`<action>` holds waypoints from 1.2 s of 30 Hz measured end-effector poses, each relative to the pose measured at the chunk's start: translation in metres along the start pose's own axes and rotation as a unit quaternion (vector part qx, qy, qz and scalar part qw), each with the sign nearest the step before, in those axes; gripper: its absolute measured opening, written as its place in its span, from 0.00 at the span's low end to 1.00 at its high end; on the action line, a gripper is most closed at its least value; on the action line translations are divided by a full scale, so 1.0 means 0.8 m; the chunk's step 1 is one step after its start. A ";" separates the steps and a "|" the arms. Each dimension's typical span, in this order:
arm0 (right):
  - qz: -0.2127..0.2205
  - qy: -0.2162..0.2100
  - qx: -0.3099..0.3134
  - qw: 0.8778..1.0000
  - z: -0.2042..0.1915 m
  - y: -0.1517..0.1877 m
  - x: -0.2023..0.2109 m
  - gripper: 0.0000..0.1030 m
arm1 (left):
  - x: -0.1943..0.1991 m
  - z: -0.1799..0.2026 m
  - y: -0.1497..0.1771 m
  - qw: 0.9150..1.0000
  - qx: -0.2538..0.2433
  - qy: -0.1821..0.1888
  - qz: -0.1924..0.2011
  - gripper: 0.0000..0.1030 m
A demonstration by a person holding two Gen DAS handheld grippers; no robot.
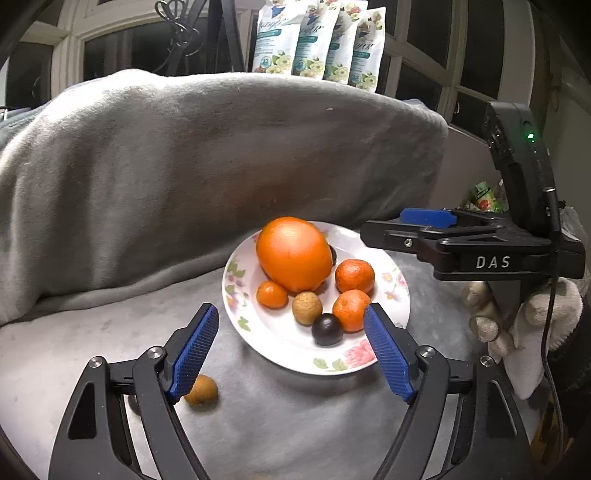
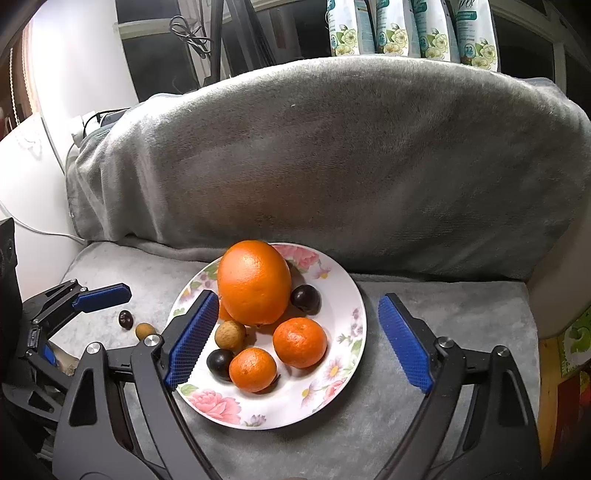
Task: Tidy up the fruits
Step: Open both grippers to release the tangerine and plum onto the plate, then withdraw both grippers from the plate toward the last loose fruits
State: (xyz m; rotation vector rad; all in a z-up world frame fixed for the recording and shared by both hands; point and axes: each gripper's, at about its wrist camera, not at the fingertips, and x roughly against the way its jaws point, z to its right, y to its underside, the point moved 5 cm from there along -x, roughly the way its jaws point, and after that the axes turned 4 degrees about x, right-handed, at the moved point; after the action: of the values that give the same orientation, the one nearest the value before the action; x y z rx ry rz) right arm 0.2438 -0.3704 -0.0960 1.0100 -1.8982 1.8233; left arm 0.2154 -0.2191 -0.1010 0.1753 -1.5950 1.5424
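A white floral plate [image 1: 397, 299] [image 2: 347, 354] on a grey cloth holds a large orange [image 1: 293, 253] [image 2: 254, 281], small tangerines [image 1: 354, 275] [image 2: 300, 341], a brown longan [image 1: 306, 307] [image 2: 229, 334] and dark round fruits [image 1: 327, 329] [image 2: 305, 298]. A loose longan [image 1: 201, 390] [image 2: 144, 330] and a dark fruit [image 2: 125, 319] lie on the cloth left of the plate. My left gripper [image 1: 291, 347] is open and empty, hovering over the plate's near left edge. My right gripper [image 2: 297, 339] is open and empty, above the plate.
A grey blanket-covered backrest [image 1: 207, 166] [image 2: 332, 158] rises right behind the plate. Several white floral pouches [image 1: 317, 40] [image 2: 410, 29] stand on a ledge behind it. The right gripper's body [image 1: 480, 251] shows right of the plate in the left wrist view.
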 end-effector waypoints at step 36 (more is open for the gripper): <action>0.041 -0.028 0.015 0.999 -0.076 -0.004 0.051 0.88 | 0.069 -0.051 0.022 0.999 0.000 -0.025 0.031 0.79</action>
State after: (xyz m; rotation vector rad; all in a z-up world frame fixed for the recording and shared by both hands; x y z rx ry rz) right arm 0.2028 -0.3224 -0.0585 1.0178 -1.9786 1.8924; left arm 0.1909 -0.1550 -0.0844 0.1672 -1.6529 1.5962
